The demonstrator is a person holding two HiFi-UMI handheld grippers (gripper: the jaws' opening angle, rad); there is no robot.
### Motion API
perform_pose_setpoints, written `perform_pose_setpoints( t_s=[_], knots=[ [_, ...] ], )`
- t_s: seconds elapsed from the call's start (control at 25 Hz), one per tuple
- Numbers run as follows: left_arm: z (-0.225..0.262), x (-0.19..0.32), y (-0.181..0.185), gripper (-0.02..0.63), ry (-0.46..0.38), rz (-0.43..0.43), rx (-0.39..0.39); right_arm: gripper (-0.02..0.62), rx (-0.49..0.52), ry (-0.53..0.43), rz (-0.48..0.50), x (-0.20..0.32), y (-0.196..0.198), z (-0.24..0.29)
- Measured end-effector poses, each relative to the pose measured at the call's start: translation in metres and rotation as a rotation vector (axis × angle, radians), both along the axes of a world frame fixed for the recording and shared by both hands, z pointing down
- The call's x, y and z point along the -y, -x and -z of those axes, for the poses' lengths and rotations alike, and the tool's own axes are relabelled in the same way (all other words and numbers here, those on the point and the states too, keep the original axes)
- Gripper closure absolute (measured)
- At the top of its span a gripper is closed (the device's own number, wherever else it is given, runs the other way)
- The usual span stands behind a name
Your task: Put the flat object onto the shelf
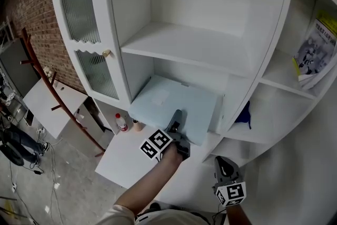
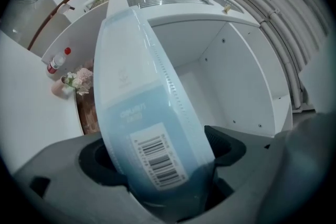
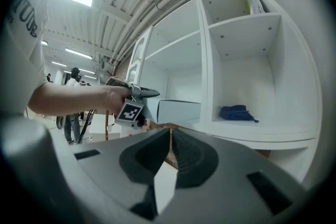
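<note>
The flat object (image 1: 176, 103) is a pale blue, thin box with a barcode label (image 2: 155, 157). It lies on the lower shelf (image 1: 215, 139) of the white cabinet's middle bay, its near edge sticking out past the shelf front. My left gripper (image 1: 177, 115) stands at that near edge with the box (image 2: 131, 86) between its jaws; the pads do not seem to press on it, so it is open. The right gripper (image 1: 223, 165) hangs low and to the right, away from the cabinet. Its jaws meet with nothing between them (image 3: 170, 139). From there I see the box (image 3: 178, 111) and the left hand.
A blue cloth (image 1: 243, 113) lies in the right-hand bay, and a magazine (image 1: 315, 52) leans one level above it. The shelf above (image 1: 184, 45) is bare. A glass-panelled door (image 1: 87, 34) stands at the left. A small bottle (image 1: 121, 123) sits on the white counter (image 1: 126, 158).
</note>
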State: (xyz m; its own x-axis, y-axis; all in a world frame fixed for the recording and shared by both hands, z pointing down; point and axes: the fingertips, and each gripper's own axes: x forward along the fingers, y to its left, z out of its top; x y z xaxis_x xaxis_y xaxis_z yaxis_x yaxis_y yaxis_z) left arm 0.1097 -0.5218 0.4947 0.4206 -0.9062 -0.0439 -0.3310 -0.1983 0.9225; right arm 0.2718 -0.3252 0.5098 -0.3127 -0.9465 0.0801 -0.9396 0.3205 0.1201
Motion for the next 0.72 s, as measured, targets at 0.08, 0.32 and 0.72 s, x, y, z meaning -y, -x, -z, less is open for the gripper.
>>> perform_pose_setpoints(
  t_s=[0.08,0.32,0.72],
  knots=[
    [-0.001,0.004,0.000,0.176,0.016,0.032,0.013,0.563,-0.001,-0.001,0.000,0.002,0.001,0.000],
    [-0.005,0.017,-0.003,0.152,0.026,0.066,0.021,0.563,-0.002,-0.002,-0.016,0.008,-0.004,0.002],
    [-0.003,0.019,0.008,0.147,0.040,0.069,-0.146,0.563,-0.002,0.012,-0.008,0.011,0.002,-0.002]
  ],
)
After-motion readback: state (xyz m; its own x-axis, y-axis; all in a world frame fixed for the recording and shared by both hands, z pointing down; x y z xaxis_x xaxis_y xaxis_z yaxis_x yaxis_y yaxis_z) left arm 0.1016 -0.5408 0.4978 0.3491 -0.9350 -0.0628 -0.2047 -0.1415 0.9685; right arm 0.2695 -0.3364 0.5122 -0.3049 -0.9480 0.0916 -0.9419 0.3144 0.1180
